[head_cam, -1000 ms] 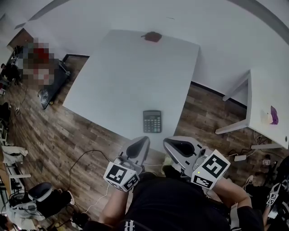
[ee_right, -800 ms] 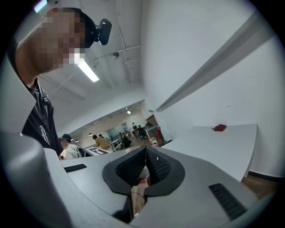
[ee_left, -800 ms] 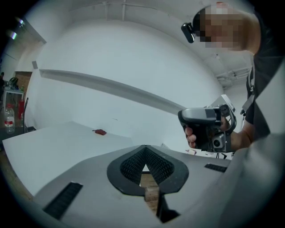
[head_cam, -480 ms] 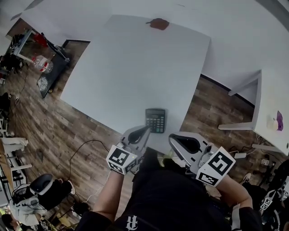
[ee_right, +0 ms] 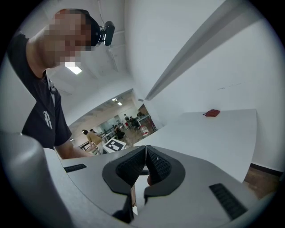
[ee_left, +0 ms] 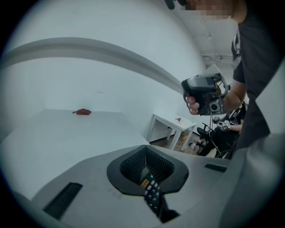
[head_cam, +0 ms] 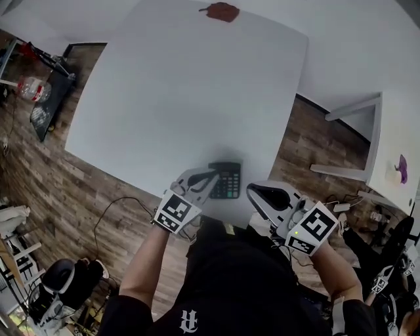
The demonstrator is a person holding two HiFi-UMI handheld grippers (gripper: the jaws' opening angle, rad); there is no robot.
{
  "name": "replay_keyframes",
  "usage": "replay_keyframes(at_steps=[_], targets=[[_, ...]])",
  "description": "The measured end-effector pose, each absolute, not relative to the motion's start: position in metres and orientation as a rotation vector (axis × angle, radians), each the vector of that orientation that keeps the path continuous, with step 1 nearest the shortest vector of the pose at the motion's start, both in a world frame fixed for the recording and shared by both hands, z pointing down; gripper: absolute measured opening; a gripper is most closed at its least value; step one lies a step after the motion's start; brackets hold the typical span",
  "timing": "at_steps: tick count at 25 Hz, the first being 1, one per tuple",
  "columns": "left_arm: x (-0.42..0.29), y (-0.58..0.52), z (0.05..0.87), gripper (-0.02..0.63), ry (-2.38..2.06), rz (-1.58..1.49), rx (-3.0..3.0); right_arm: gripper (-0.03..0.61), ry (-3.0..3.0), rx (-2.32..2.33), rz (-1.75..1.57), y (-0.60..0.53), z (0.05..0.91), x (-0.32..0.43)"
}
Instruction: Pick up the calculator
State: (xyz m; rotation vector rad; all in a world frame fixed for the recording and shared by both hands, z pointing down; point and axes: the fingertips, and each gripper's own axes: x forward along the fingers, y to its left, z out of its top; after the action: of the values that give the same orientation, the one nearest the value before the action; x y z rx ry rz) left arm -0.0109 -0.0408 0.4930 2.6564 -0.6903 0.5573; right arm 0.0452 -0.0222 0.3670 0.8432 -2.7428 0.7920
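Observation:
The dark calculator (head_cam: 229, 181) lies flat on the white table (head_cam: 184, 85), close to the near edge. My left gripper (head_cam: 209, 176) is at its left edge, tips over or touching that side; I cannot tell which. Its jaws are shut, and in the left gripper view the calculator's keys (ee_left: 151, 190) show through the slit below the left gripper's (ee_left: 144, 153) tips. My right gripper (head_cam: 257, 191) hangs off the table's near edge, to the right of the calculator, shut and holding nothing. In the right gripper view the right gripper's (ee_right: 146, 153) pads meet.
A small red thing (head_cam: 223, 11) lies at the table's far edge. A second white table (head_cam: 394, 131) with a purple item (head_cam: 398, 168) stands to the right. Wood floor with cables surrounds the table, with a rack and bottle (head_cam: 33, 88) at left.
The view has moved in over the table. My left gripper has gone forward from off the table's near edge to the calculator's left side. The right gripper stays near the edge.

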Motion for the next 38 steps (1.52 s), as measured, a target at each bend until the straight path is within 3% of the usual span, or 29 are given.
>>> replay_keyframes(at_steps=[13, 15, 17, 38], targets=[[0.007, -0.065, 0.593, 0.02, -0.199, 0.776, 2.582, 0.022, -2.381, 0.297, 0.851, -0.049, 0.562, 0.045], [0.011, -0.062, 0.597, 0.083, -0.135, 0.766, 2.562, 0.045, -2.353, 0.261, 0.861, -0.05, 0.574, 0.044], [0.013, -0.06, 0.603, 0.101, -0.079, 0.789, 2.557, 0.066, -2.327, 0.224, 0.866, -0.052, 0.585, 0.043], [0.02, -0.024, 0.634, 0.088, 0.298, 0.891, 2.418, 0.067, -2.198, -0.072, 1.023, -0.028, 0.638, 0.022]])
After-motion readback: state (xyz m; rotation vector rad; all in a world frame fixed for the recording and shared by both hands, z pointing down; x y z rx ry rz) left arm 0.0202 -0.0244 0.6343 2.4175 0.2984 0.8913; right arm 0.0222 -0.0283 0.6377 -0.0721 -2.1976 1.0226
